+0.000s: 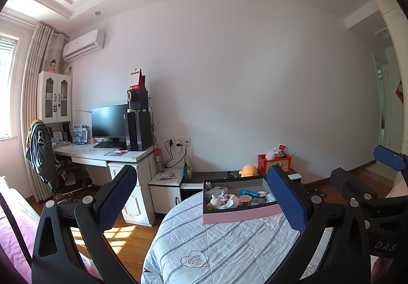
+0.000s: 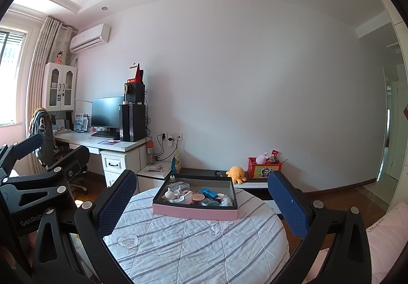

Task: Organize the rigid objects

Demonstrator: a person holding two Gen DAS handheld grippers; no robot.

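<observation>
On the striped quilt (image 2: pixel 193 240) sits the pink box (image 2: pixel 195 211); both the left gripper (image 1: pixel 201 197) and right gripper (image 2: pixel 201 199) gape empty.

Bright daylight from the left window (image 1: pixel 7 90); fisheye-curved edges.

"GenRob" (cut off) on left gripper (image 2: pixel 33 220), "DAS" on right gripper (image 1: pixel 385 245)

Definitely someone's bedroom at home. Round bed (image 2: pixel 193 240) with striped quilt up front, white study surface (image 2: pixel 112 142) with monitor (image 2: pixel 107 112) and PC tower (image 2: pixel 132 122) in corner. Wall-mounted air conditioner (image 2: pixel 90 36), curtains (image 2: pixel 42 59) by window, office chair (image 1: pixel 47 156) draped with clothes. Yellow plush toy (image 2: pixel 237 173) on low cabinet, wood floor (image 1: pixel 127 238).
</observation>
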